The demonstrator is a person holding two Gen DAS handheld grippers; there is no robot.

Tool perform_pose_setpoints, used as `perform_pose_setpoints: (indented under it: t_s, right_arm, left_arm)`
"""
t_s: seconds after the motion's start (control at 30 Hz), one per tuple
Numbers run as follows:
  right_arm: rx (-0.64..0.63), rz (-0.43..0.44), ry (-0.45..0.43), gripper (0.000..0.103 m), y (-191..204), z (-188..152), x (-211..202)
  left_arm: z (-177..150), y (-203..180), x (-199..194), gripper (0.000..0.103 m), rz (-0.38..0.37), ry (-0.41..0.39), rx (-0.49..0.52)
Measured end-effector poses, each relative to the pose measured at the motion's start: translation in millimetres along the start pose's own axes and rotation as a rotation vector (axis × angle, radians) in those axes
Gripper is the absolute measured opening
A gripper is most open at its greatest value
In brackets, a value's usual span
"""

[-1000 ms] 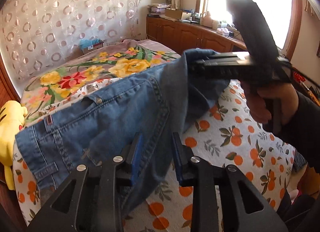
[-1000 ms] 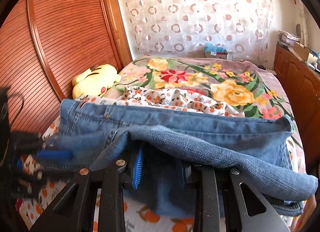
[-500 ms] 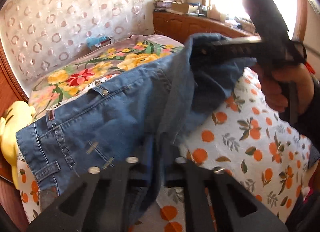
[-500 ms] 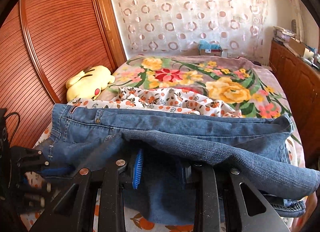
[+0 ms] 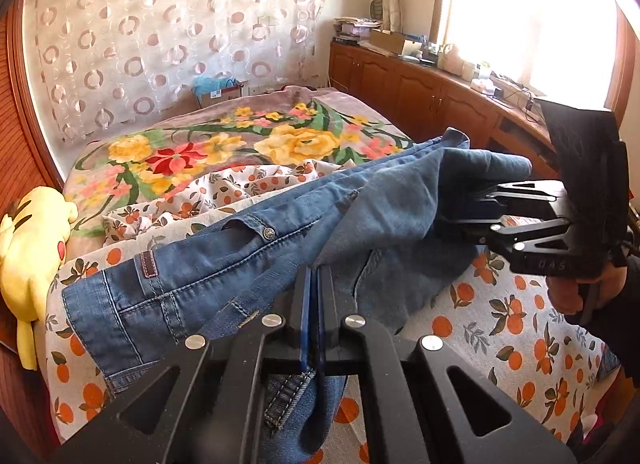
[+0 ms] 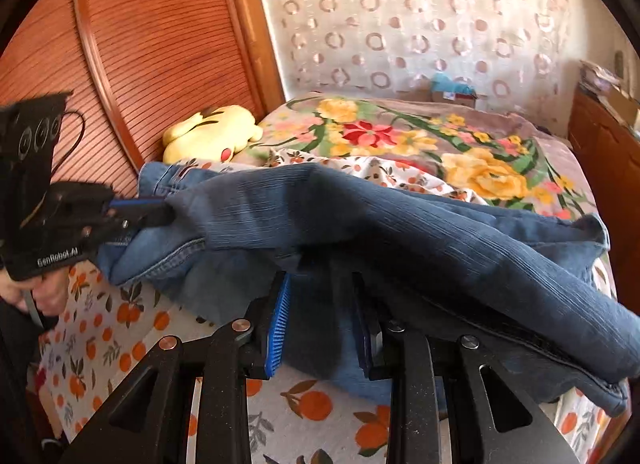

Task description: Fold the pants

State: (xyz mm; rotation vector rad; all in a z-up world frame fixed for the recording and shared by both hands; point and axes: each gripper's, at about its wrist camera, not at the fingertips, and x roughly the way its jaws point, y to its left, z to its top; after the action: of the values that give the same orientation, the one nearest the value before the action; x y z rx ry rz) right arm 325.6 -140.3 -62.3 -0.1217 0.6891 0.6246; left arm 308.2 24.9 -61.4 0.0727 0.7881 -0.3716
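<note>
Blue jeans (image 5: 200,276) lie across the bed, waistband to the left in the left wrist view. My left gripper (image 5: 314,296) is shut on a seamed edge of the denim near the waist, jaws pressed together. At the right my right gripper (image 5: 476,212) holds the bunched leg part off the bed. In the right wrist view the jeans (image 6: 400,216) drape over my right gripper (image 6: 322,324), whose blue pads (image 6: 278,324) stand apart with thick folded denim between them. The left gripper (image 6: 160,214) at the left edge pinches the cloth.
The bed carries an orange-print sheet (image 5: 500,324) and a floral blanket (image 5: 240,144). A yellow plush toy (image 5: 32,244) lies at the left edge by a wooden panel (image 6: 140,44). Wooden cabinets (image 5: 420,88) run under the window. A hand (image 5: 576,296) grips the right tool.
My left gripper's jaws closed on the denim edge and it then moved with the cloth, lifting that part. The right gripper kept its grip and place.
</note>
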Motion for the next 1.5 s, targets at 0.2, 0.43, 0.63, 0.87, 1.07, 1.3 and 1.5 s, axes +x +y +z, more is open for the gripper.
perform_pose_setpoints:
  t_s: [0.2,0.43,0.63,0.87,1.07,1.3,1.5]
  right_arm:
    - [-0.037,0.045,-0.011,0.03,4.3,11.5,9.9]
    - [-0.046,0.109,0.004,0.007,2.5,7.4,2.8]
    - [-0.014,0.156,-0.016,0.005,1.7,-17.5,-48.3]
    - [0.027,0.133,-0.031,0.005,7.1,-55.3,-84.2]
    - [0.034,0.098,0.012,0.005,10.0,-95.4,-89.9]
    - [0.018,0.015,0.041,0.009,15.9,-102.9,-79.7]
    - [0.028,-0.007,0.022,0.021,25.9,-103.3,-81.7]
  left_arm:
    - [-0.2,-0.1,-0.3,0.004,-0.001,0.006,0.007]
    - [-5.6,-4.2,-4.1,0.004,0.004,0.007,0.012]
    - [-8.7,-19.0,-22.6,0.009,-0.024,-0.011,0.035]
    - [-30.0,-41.7,-63.0,0.019,-0.061,-0.036,0.073]
    - [-69.2,-20.8,-87.3,0.022,0.029,-0.037,0.007]
    - [-128.9,27.7,-94.7,0.048,0.126,-0.001,-0.149]
    - [-154.1,51.7,-84.5,0.048,0.147,0.038,-0.227]
